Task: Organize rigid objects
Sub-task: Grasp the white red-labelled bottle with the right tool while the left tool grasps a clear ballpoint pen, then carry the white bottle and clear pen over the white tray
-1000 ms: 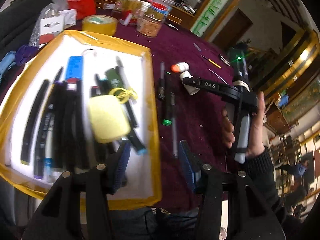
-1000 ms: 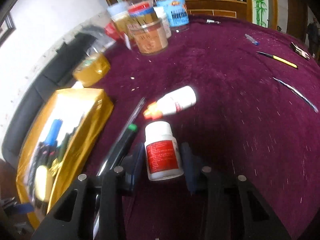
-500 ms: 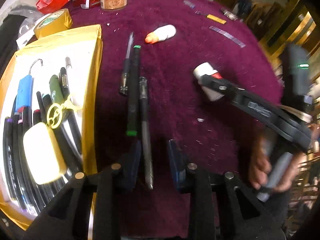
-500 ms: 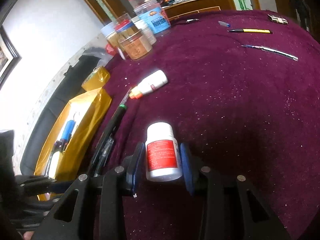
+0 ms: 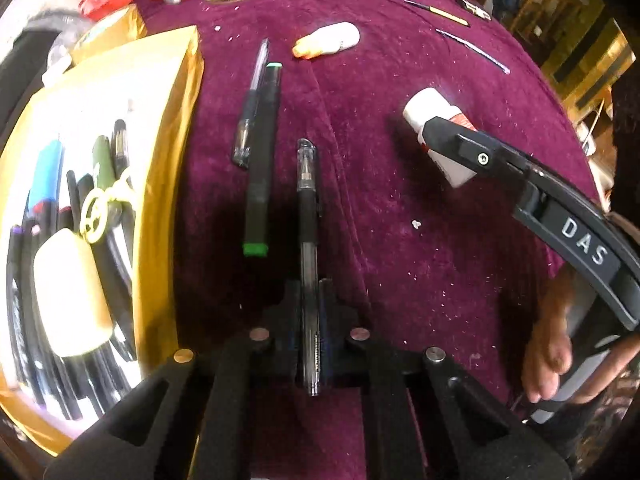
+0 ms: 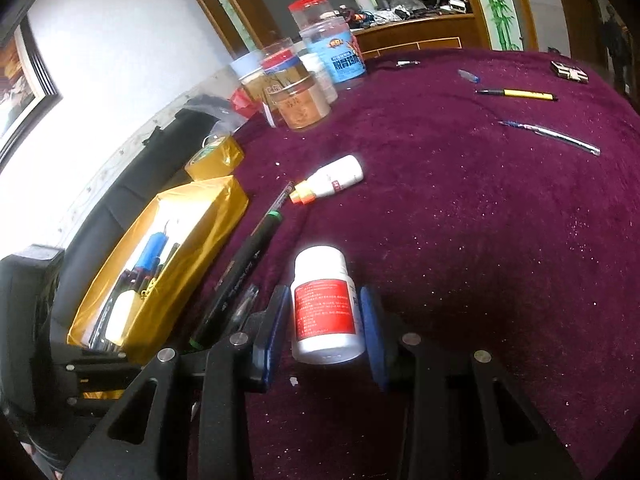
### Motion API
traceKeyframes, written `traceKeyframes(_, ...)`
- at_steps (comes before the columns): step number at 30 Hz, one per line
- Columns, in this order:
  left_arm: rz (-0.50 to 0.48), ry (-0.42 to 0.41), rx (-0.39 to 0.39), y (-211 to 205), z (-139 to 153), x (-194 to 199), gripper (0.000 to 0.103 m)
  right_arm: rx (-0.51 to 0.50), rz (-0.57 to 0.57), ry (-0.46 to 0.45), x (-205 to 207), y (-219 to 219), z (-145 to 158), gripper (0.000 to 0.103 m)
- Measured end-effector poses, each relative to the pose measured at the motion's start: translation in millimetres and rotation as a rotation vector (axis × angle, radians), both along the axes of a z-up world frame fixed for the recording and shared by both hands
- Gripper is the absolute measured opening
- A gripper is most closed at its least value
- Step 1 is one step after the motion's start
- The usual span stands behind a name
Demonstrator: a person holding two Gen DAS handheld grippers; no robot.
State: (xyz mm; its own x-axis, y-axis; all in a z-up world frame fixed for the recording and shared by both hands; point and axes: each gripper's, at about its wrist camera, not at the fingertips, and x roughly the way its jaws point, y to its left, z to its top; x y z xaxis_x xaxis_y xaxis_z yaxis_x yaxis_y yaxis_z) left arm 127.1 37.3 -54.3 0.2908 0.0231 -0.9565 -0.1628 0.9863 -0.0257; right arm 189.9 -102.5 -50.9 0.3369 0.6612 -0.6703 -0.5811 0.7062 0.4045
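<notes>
Maroon velvet tablecloth (image 5: 400, 240) covered the work surface on which both grasps were made. Left gripper (image 5: 310, 320) was closed on a clear-barrelled gel pen (image 5: 307, 208), the pen lying lengthwise between the pads and pointing away from the camera, just right of the gold-edged tray (image 5: 160, 216). Right gripper (image 6: 326, 320) was clamped on a white pill bottle (image 6: 324, 304) with a red label, well to the right of that tray; whether the bottle was lifted off the cloth could not be told.

Step in hand, as judged: carrying each held item to the tray. To do it well, the pen should probably be kept level and turned parallel to the pens already in the tray, then lowered into the free strip near the tray's right edge before the pads part. The bottle, smooth and round, may roll if released on its side, so it would be better set down gently against a neighbour.

Count on the cloth right of the tray: one green-capped black marker (image 5: 262, 160), one further gel pen (image 5: 250, 108) beside it, one white squeeze bottle (image 5: 326, 40) with an orange cap. Farther right: one yellow pen (image 6: 518, 94) and one silver-tipped pen (image 6: 550, 136). Inside the tray lay many dark pens, too overlapped to count, plus one yellow sponge-like block (image 5: 70, 296).
</notes>
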Motion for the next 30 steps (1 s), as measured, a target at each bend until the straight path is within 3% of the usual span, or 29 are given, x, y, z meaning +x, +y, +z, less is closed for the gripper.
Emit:
traceKeyframes(2, -0.030, -0.017, 0.086, -13.5, 1.1, -3.4, 0.007, 0.002, 0.001, 0.002, 0.1, -0.1, -0.2, 0.031)
traceKeyframes(4, -0.029, -0.040, 0.102, -18.6, 4.7, -10.4, 0.006, 0.000, 0.002, 0.004, 0.3, 0.2, -0.6, 0.031)
traceKeyframes(11, 0.057, -0.195, -0.169, 33.0, 43.7, -68.5, 0.006, 0.018, 0.022, -0.031, -6.8, 2.6, 3.9, 0.030)
traceKeyframes(15, 0.138, -0.286, -0.245, 76.4, 63.6, -102.1, 0.006, 0.064, 0.038, -0.094, -17.8, 2.8, 16.4, 0.030)
traceKeyframes(23, 0.291, -0.382, -0.262, 155.2, 86.6, -154.1, 0.006, 0.108, 0.108, -0.114, -77.0, 46.5, 51.9, 0.031)
traceKeyframes(30, 0.392, -0.369, -0.237, 206.9, 66.9, -163.5, 0.006, 0.072, 0.224, -0.051, -102.6, 118.9, 50.8, 0.031)
